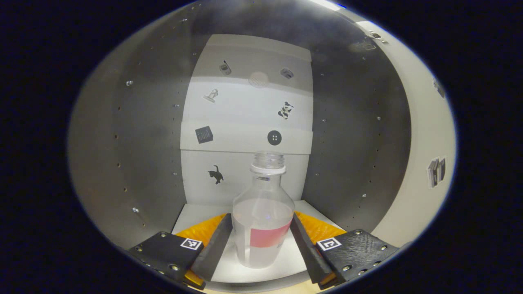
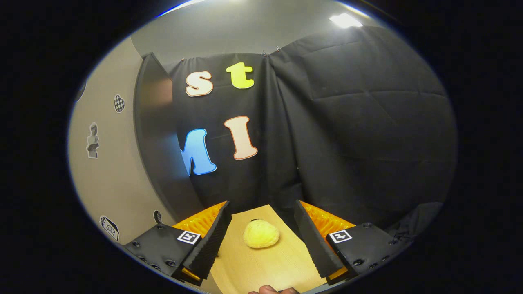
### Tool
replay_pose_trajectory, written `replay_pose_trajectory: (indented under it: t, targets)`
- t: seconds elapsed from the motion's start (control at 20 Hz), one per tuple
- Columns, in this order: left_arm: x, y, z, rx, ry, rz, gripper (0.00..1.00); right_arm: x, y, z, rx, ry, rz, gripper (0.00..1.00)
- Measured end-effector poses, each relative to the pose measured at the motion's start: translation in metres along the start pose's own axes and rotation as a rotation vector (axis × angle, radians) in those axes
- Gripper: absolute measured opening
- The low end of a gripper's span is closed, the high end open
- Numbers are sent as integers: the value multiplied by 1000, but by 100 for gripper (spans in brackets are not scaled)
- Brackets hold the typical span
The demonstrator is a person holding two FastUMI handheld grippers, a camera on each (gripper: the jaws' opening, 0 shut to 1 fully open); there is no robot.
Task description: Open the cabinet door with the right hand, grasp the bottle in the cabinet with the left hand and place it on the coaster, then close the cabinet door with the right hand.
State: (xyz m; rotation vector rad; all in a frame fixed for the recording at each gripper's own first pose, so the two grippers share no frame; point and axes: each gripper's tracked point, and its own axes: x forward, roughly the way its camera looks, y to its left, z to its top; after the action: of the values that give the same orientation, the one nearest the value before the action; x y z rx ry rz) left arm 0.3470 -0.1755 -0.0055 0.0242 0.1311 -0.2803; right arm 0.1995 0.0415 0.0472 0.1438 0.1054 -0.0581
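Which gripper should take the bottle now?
Left. The left gripper is inside the cabinet, its open fingers on either side of the bottle. The right gripper faces the table outside.

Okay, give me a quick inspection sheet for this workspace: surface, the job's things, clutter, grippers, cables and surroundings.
Surface: light wooden table; white cabinet floor.
Job's things: clear uncapped bottle with a pink label band, upright in the cabinet; cabinet door swung open; yellow coaster lying bare on the table.
Clutter: nothing seen.
Grippers: left gripper straddles the bottle, jaws at or near its sides, contact unclear; right gripper open above the table, holding nothing.
Cables: nothing seen.
Surroundings: stickers on the cabinet's back wall; black cloth booth wall; ceiling light.
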Motion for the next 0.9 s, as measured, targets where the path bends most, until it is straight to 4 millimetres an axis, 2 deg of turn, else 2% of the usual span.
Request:
replay_pose_trajectory:
  t: [0.1,0.3,0.45,0.7,0.9]
  targets:
    - [0,-1,5,-5,-20,-6,86,3,2,-3,-1,7,6,98]
    - [-7,-2,20,9,-74,1,74,6,9,-4,-27,5,17,98]
    - [-19,-8,28,19,-87,-32,72,4,17,-3,-38,1,35,98]
    - [-61,-11,43,-6,-122,-79,74,-2,27,-7,-38,-2,59,98]
    - [-118,-14,56,-26,-150,-117,72,-11,31,-8,-54,-7,69,98]
